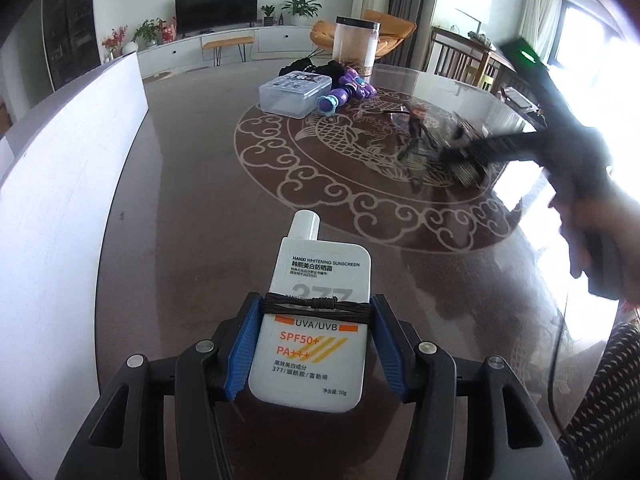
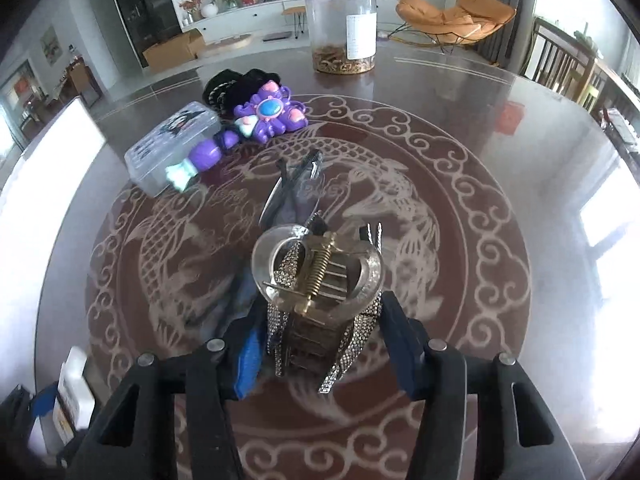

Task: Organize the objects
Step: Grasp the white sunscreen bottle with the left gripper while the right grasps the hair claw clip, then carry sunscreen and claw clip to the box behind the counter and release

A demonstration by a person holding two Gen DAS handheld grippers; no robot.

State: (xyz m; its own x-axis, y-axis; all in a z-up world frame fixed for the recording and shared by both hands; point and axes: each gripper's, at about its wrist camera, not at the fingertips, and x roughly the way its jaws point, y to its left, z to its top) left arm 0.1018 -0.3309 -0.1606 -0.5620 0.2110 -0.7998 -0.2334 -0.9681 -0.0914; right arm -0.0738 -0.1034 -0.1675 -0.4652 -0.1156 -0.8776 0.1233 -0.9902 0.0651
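Note:
My left gripper (image 1: 316, 306) is shut on a white sunscreen bottle (image 1: 320, 264), its blue pads pressing both sides. A dark brown hair tie (image 1: 304, 305) is wound around the bottle. The bottle also shows at the lower left of the right wrist view (image 2: 74, 392). My right gripper (image 2: 320, 312) holds a clear, rhinestone-covered hair claw clip (image 2: 316, 264) with a brass spring between its jaws, over the round table's patterned centre (image 2: 460, 208). In the left wrist view that gripper (image 1: 460, 156) is blurred at the right, held by a person's hand (image 1: 600, 224).
Toward the table's far side sit a clear lidded box (image 2: 168, 152), a purple toy (image 2: 264, 116), a black pouch (image 2: 232, 84), and a tall clear jar (image 2: 342, 28). Glasses (image 2: 296, 184) lie just beyond the clip. A white board (image 1: 60, 200) stands along the left edge.

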